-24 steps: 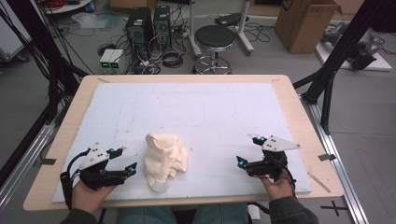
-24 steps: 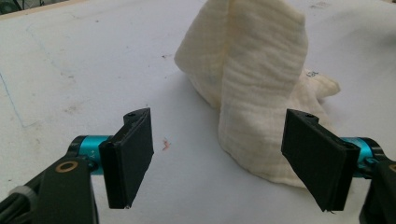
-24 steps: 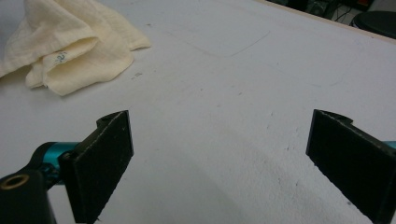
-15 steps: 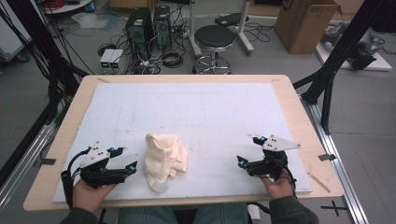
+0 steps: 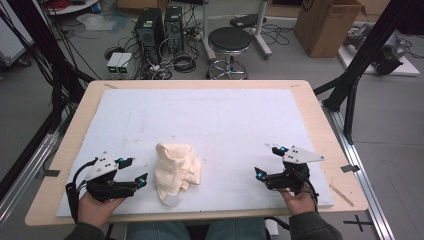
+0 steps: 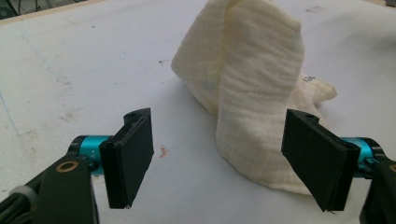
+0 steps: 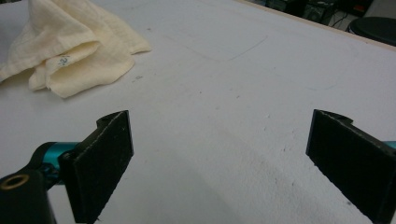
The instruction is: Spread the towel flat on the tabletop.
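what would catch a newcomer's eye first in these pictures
A crumpled cream cloth lies heaped on the white mat near the table's front edge. The left hand-held gripper sits just beside it with jaws open; the right hand-held gripper, also open, rests well apart on bare mat.

Even, bright overhead light falls on the white foam-covered table (image 5: 220, 120) — no glare, only soft shadows beside the crumpled cream cloth (image 6: 252, 84). Near black jaws look slightly soft — far edges bend mildly.

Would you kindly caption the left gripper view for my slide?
Open left gripper facing a crumpled cream cloth on the white table.
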Tool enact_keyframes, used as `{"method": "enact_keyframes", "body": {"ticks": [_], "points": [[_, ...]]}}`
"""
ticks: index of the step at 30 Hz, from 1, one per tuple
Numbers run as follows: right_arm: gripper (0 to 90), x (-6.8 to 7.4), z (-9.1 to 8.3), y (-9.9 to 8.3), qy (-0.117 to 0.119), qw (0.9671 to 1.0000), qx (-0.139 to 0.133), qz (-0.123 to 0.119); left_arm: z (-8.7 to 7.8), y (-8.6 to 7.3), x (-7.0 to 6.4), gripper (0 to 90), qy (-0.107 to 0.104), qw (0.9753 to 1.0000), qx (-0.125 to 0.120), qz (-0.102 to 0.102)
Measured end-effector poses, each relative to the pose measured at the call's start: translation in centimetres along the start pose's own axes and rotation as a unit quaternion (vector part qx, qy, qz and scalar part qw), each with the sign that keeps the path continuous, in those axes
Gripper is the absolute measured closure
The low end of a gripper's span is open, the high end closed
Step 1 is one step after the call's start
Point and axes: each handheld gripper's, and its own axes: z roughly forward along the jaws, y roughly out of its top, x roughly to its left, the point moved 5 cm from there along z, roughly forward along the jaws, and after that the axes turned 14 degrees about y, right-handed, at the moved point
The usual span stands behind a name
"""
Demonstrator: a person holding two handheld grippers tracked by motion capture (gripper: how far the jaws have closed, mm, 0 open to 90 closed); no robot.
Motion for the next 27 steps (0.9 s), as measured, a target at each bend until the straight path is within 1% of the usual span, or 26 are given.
{"method": "enact_keyframes", "body": {"ticks": [2,8,15,18,21,22,24,25,27], "points": [[6.5,0.0,-0.1,0.0,-0.001,1.0,0.0,-0.001,0.0,0.0,-0.1,25.4,0.0,1.0,-0.001,-0.002],[6.5,0.1,-0.2,0.1,-0.001,1.0,-0.003,-0.005,-0.1,0.2,-0.3,25.4,-0.004,1.0,-0.007,0.001],[6.6,0.2,-0.2,0.0,0.002,1.0,-0.004,-0.002,0.0,0.5,-0.8,25.4,-0.011,0.9999,-0.009,0.002],[6.5,0.2,-0.3,0.1,0.0,1.0,-0.005,-0.003,0.1,1.1,-1.0,25.4,-0.018,0.9997,-0.017,-0.003],[6.5,0.2,-0.2,0.1,0.0,1.0,-0.005,-0.002,0.2,1.4,-1.2,25.5,-0.021,0.9996,-0.021,-0.002],[6.5,0.2,-0.2,0.1,-0.001,1.0,-0.005,-0.003,0.4,1.8,-1.5,25.6,-0.027,0.9994,-0.022,0.001],[6.5,0.2,-0.1,0.1,0.0,1.0,-0.003,-0.002,0.5,2.0,-1.7,25.6,-0.029,0.9993,-0.023,0.0],[6.5,0.2,-0.2,0.1,-0.002,1.0,-0.004,-0.005,0.7,2.2,-1.9,25.6,-0.033,0.9992,-0.024,0.004],[6.5,0.2,-0.2,0.2,-0.001,1.0,-0.007,-0.001,1.1,2.7,-2.3,25.8,-0.037,0.9991,-0.021,0.01]]}}
